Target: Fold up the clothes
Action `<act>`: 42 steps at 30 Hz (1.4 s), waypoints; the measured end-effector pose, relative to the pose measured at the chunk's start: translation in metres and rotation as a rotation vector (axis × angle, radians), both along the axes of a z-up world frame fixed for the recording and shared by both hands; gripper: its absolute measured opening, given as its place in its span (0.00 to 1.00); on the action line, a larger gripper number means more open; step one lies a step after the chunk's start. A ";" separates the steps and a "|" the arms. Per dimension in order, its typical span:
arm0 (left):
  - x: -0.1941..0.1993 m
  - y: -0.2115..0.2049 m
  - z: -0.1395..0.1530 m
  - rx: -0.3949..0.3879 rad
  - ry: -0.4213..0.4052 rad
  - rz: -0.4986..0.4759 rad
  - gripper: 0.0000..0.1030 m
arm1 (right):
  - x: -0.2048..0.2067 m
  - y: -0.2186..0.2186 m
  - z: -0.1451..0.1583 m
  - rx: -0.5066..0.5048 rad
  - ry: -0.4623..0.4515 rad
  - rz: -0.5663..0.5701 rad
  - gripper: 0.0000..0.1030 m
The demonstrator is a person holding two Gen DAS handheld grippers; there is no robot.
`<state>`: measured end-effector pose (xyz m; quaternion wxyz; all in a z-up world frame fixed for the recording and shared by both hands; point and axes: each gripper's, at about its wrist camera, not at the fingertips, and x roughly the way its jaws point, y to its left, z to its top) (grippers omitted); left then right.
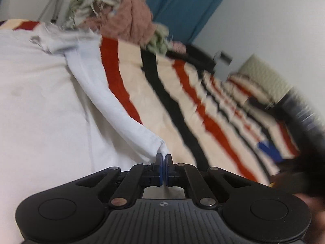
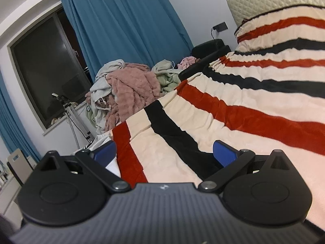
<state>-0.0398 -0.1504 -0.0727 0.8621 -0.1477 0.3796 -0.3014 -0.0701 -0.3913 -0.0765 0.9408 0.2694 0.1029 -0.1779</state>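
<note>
A white garment (image 1: 40,105) lies spread on the striped blanket (image 1: 162,101) at the left of the left wrist view. One long white sleeve or edge (image 1: 113,101) is stretched from the garment toward me. My left gripper (image 1: 163,158) is shut on the tip of that white cloth. My right gripper (image 2: 164,152) is open and empty, low over the striped blanket (image 2: 243,111); a small patch of white cloth (image 2: 112,166) shows beside its left finger. The right gripper also appears blurred at the right edge of the left wrist view (image 1: 270,152).
A pile of pink, grey and pale green clothes (image 2: 130,89) sits at the far edge of the bed, also in the left wrist view (image 1: 126,16). Blue curtains (image 2: 126,24), a dark window (image 2: 46,61) and a padded headboard (image 2: 274,0) stand behind.
</note>
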 end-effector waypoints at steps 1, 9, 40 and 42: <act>-0.002 0.015 0.003 -0.021 0.012 0.017 0.02 | 0.000 0.003 0.001 -0.014 0.002 0.001 1.00; -0.017 0.127 0.015 -0.144 0.124 0.167 0.01 | 0.005 0.032 0.008 -0.119 0.036 0.066 1.00; 0.381 0.153 -0.042 -0.171 0.159 0.555 0.53 | 0.188 0.089 -0.037 -0.140 0.118 0.267 1.00; 0.418 0.153 -0.049 -0.218 0.171 0.599 0.54 | 0.200 0.087 -0.046 -0.121 0.122 0.261 1.00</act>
